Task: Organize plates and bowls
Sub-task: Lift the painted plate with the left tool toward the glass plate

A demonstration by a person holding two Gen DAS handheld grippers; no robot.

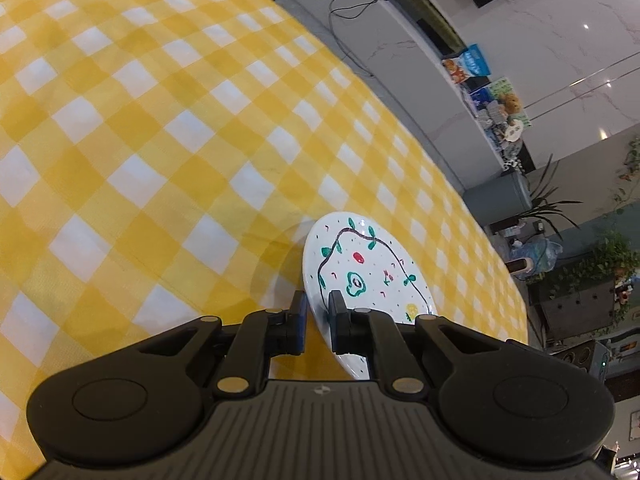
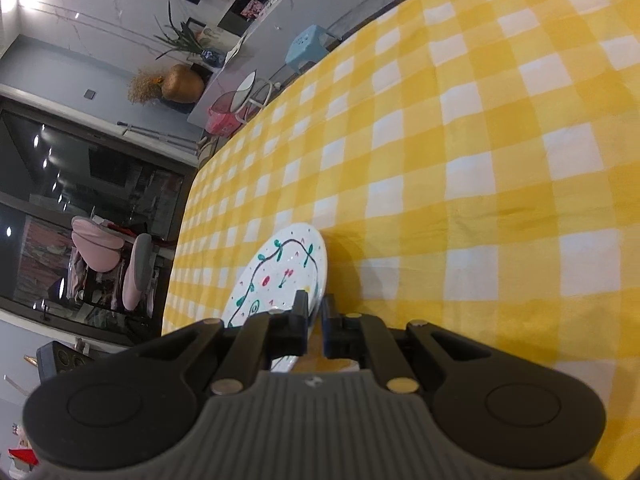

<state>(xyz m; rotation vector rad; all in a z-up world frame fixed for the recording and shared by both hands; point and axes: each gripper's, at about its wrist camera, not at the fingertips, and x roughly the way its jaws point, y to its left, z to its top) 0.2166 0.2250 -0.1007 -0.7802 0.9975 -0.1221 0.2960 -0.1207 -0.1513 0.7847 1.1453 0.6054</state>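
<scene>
Each gripper (image 1: 318, 312) (image 2: 316, 316) pinches a painted plate's (image 1: 368, 264) (image 2: 280, 276) rim; steady, level carrying above the tabletop (image 1: 160, 120) prevents slipping.

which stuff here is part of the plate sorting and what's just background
Part of the job:
- left gripper and the painted plate it holds by the rim
- right gripper and the painted plate it holds by the rim

Just around:
- yellow checked tablecloth
- blue stool
- potted plants

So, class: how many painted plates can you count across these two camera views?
2. One painted plate is clamped by the left gripper; another by the right gripper. More could lie outside the views.
</scene>
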